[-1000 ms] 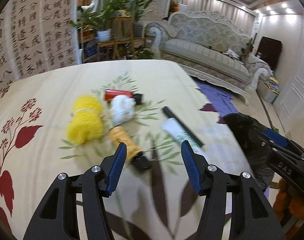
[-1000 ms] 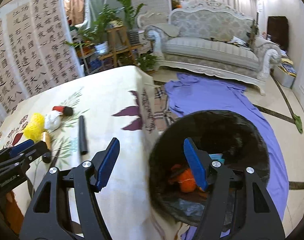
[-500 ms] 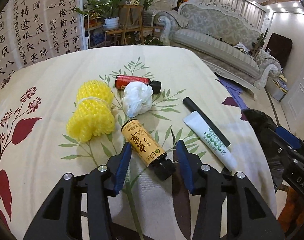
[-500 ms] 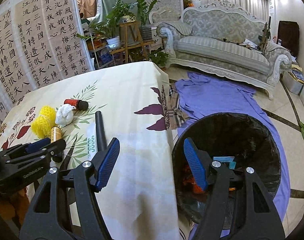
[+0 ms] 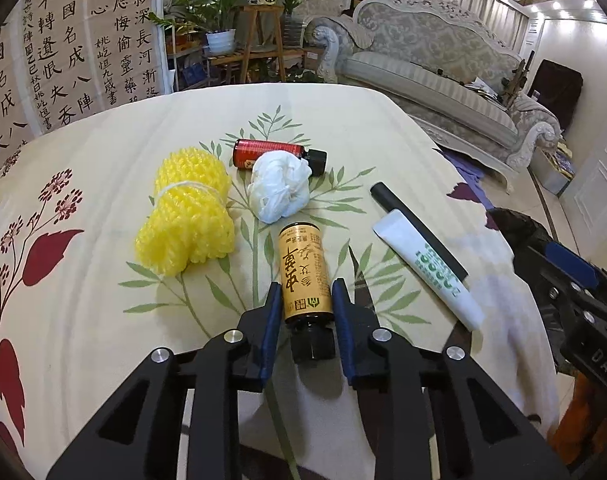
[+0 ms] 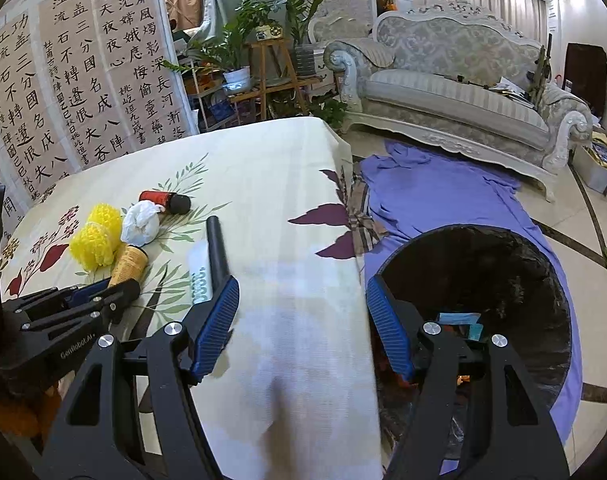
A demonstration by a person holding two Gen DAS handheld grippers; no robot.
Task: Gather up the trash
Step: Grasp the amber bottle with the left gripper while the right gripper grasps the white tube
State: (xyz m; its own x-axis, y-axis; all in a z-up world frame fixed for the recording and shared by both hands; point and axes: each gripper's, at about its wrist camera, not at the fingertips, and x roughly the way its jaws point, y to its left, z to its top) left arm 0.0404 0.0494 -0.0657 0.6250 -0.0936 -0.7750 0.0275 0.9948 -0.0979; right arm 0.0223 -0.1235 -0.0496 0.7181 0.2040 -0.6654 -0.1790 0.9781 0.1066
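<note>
An amber bottle [image 5: 303, 264] with a black cap lies on the flowered tablecloth [image 5: 103, 340]. My left gripper [image 5: 307, 308] is closing its jaws on the bottle's lower end, and the blue pads [image 5: 274, 312] touch both its sides. Beyond it lie a yellow foam net [image 5: 187, 220], a white crumpled wad [image 5: 279, 188], a red bottle [image 5: 263, 152], a white tube [image 5: 427, 264] and a black stick [image 5: 415, 228]. My right gripper [image 6: 303, 308] stands open and empty over the table's right edge, beside the black-lined trash bin [image 6: 463, 227].
The bin on the floor holds orange and blue scraps [image 6: 463, 324]. A purple cloth [image 6: 443, 196] is spread on the floor toward a grey sofa [image 6: 455, 96]. Plants [image 6: 239, 52] and a calligraphy screen [image 6: 63, 100] stand behind the table.
My left gripper came down around the amber bottle and narrowed its jaws until the pads reached its sides. The right gripper drifted a little left along the table edge, still open.
</note>
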